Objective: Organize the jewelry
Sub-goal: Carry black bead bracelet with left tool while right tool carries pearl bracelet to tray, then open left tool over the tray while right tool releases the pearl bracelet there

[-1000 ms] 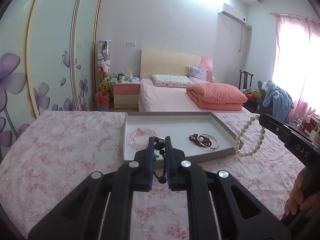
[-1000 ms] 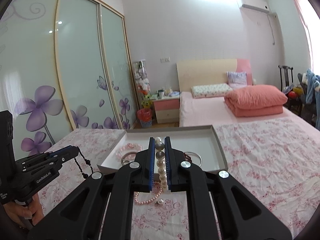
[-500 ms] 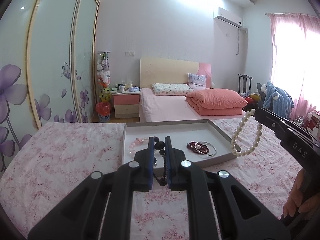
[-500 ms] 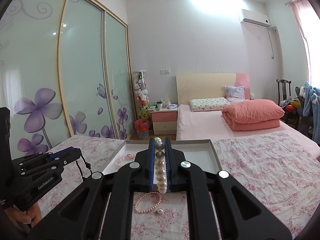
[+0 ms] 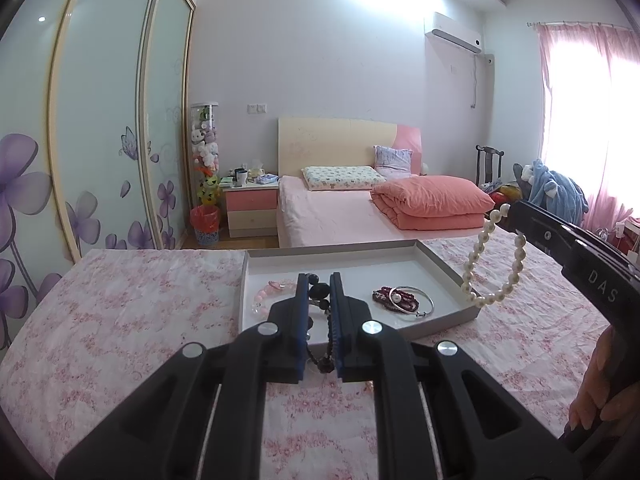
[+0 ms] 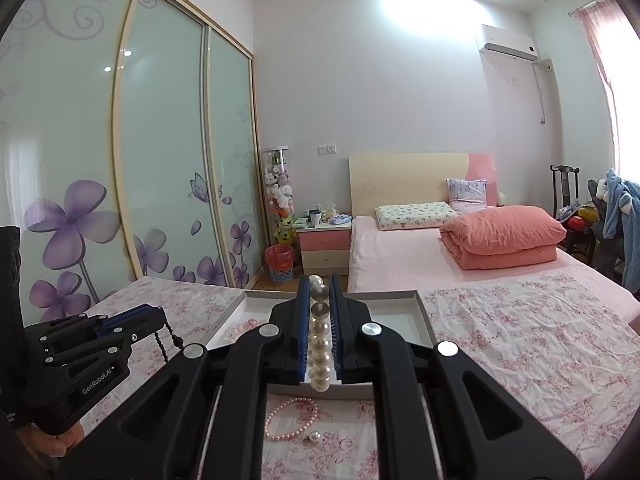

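Floral-clothed counter (image 5: 120, 320) bearing an open grey tray (image 5: 448, 268). Left claw (image 5: 319, 292) clamped on a black bead string (image 5: 320, 290) held above the tray's near edge. Right claw (image 6: 319, 300) clamped on a white pearl strand (image 6: 320, 344), its loop hanging over the tray's right rim. In the tray: pink bracelet (image 5: 264, 292), dark red beads (image 5: 394, 300), silver bangle (image 5: 420, 298). On the cloth before the tray: pink pearl loop (image 6: 290, 420).
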Tool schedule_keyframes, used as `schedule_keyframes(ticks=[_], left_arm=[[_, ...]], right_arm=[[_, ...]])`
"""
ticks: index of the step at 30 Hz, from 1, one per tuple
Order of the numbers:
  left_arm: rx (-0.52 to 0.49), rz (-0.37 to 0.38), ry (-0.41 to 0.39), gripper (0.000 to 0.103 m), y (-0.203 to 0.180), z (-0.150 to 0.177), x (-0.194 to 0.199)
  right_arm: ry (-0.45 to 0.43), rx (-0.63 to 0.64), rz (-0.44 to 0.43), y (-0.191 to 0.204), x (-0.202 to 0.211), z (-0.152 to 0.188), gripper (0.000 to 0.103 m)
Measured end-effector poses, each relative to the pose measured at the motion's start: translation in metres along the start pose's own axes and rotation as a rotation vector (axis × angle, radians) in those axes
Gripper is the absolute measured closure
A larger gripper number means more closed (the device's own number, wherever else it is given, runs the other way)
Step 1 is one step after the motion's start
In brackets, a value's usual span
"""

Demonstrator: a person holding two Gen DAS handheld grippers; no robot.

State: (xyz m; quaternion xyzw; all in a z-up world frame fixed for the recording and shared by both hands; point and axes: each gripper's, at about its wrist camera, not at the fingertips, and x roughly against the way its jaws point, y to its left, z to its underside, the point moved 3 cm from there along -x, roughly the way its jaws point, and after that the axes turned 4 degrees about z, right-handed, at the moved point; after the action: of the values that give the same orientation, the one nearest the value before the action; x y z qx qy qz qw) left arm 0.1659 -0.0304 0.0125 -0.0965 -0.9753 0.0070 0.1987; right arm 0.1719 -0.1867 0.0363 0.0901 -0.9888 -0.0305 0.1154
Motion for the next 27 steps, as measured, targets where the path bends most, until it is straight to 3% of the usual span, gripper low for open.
schedule_keyframes(ticks=[12, 27], left_arm=[[0.007, 0.000, 0.020, 0.092, 0.013, -0.015, -0.045], [0.038, 0.030, 0.147, 0.092, 0.030, -0.011, -0.136]], right_arm=[[0.063, -0.032, 0.008, -0.006, -0.046, -0.003, 0.093], [0.237, -0.085, -0.012, -0.011, -0.131, 0.015, 0.093]])
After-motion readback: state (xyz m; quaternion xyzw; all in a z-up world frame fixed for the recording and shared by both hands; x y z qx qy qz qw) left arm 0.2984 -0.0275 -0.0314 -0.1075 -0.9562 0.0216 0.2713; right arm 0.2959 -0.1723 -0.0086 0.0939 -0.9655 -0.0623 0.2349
